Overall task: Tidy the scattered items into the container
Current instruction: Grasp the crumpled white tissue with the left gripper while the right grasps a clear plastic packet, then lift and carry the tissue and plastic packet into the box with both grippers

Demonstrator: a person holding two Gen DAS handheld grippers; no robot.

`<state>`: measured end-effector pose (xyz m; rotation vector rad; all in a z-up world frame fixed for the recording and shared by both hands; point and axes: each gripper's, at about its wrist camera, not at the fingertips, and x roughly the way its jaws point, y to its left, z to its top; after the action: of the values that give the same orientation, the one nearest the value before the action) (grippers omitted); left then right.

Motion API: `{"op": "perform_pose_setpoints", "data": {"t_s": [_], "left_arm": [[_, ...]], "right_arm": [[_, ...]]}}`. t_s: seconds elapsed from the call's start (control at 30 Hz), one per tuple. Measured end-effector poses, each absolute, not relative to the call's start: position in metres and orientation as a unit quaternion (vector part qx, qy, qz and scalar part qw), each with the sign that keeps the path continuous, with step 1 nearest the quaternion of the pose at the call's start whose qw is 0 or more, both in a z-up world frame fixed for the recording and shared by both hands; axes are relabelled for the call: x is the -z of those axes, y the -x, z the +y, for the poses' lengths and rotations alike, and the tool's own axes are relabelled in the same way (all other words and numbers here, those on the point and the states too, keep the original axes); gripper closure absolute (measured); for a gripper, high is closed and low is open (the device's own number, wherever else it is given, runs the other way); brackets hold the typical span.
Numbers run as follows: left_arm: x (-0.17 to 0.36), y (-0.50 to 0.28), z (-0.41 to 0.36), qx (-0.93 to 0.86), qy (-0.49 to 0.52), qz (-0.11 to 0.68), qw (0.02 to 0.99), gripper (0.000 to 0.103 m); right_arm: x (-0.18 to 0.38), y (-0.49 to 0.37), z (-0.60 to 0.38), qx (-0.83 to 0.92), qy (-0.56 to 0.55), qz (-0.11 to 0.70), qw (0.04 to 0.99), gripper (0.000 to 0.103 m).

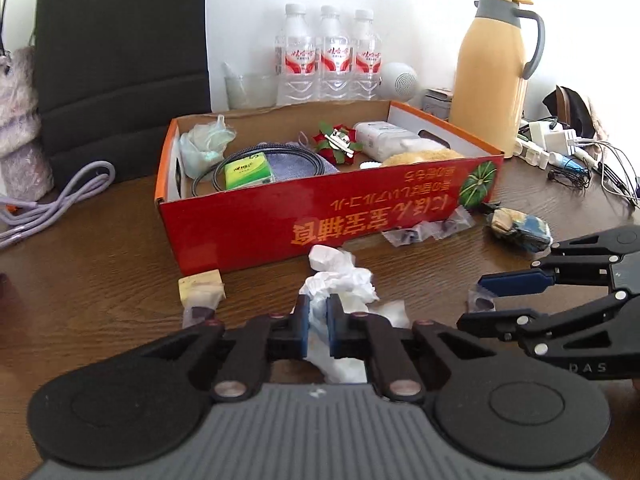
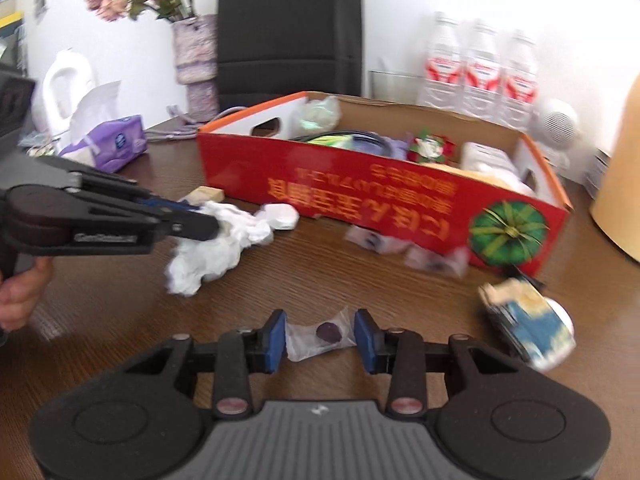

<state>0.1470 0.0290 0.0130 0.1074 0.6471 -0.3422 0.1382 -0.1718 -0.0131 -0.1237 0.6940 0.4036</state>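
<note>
The red cardboard box [image 1: 320, 216] [image 2: 360, 200] stands open on the wooden table and holds several items. My left gripper [image 1: 319, 313] [image 2: 206, 221] is shut on a crumpled white tissue [image 1: 340, 276] [image 2: 212, 256] just in front of the box. My right gripper [image 2: 321, 338] [image 1: 478, 300] is shut on a small clear packet [image 2: 324, 334] with a dark piece inside, low over the table. More clear packets [image 1: 428, 230] [image 2: 400, 246] lie against the box front. A blue and beige wrapped pack [image 1: 518, 226] [image 2: 528, 324] lies to the right, a pale yellow block [image 1: 200, 284] to the left.
Behind the box stand three water bottles [image 1: 330, 56], a yellow thermos jug [image 1: 490, 72] and a black chair [image 1: 120, 52]. Chargers and cables [image 1: 560, 148] crowd the right, a purple cable [image 1: 60, 200] the left. A purple tissue pack [image 2: 112, 144] lies far left. A hand [image 2: 20, 292] holds the left gripper.
</note>
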Motion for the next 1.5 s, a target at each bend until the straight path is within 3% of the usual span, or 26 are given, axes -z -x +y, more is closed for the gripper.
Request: {"op": "perform_pose_setpoints", "data": {"t_s": [0.37, 0.7, 0.97, 1.2, 1.5], "left_arm": [[-0.028, -0.054, 0.025, 0.157, 0.046, 0.274, 0.948, 0.094], [-0.034, -0.036, 0.019, 0.161, 0.043, 0.270, 0.948, 0.093], [-0.031, -0.032, 0.028, 0.149, 0.052, 0.281, 0.947, 0.093], [-0.027, -0.036, 0.027, 0.141, 0.052, 0.281, 0.948, 0.093], [-0.034, -0.042, 0.035, 0.122, 0.056, 0.264, 0.955, 0.093]], "right_arm": [[0.014, -0.097, -0.191, -0.154, 0.051, 0.333, 0.929, 0.067], [0.013, -0.079, -0.190, -0.141, 0.041, 0.337, 0.930, 0.059], [0.011, -0.064, -0.194, -0.145, 0.038, 0.345, 0.927, 0.059], [0.011, -0.056, -0.188, -0.151, 0.059, 0.338, 0.927, 0.075], [0.010, -0.057, -0.191, -0.146, 0.034, 0.334, 0.930, 0.083]]}}
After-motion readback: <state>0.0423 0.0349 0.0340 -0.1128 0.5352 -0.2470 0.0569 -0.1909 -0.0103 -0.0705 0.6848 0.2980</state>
